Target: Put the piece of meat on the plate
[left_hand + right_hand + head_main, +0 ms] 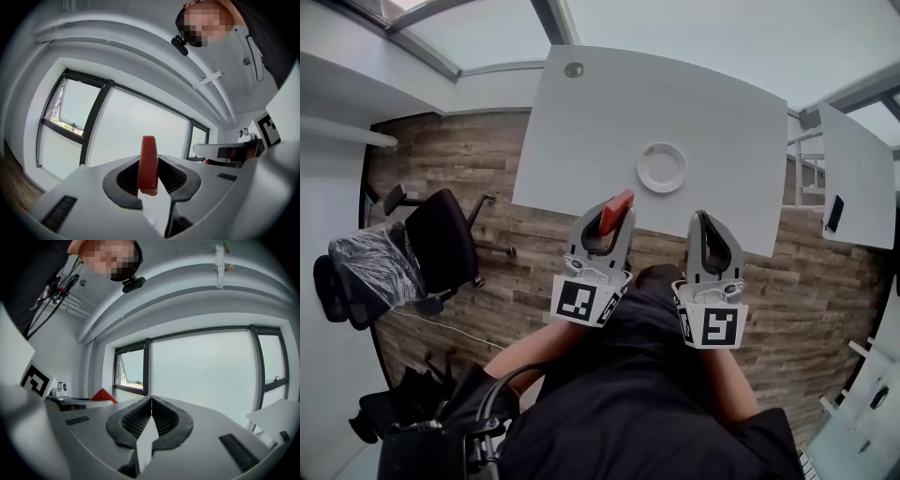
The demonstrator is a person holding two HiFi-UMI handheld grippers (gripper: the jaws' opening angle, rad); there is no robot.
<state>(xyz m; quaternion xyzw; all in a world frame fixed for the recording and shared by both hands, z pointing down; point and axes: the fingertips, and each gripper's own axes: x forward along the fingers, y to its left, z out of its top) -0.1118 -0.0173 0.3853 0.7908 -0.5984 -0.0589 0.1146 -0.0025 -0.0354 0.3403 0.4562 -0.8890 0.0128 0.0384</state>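
Meat: the red piece of meat (148,164) stands on edge, pinched in the jaws of the left gripper (609,223), short of the plate (641,169).
Right gripper (151,399): jaws pressed together, nothing between them, also short of the plate.
Plate: bare, on the white worktop (609,112).
Risk: the pinch looks narrow (the top of the slice stands free), so the slice could pivot or slip and fall short of the plate.
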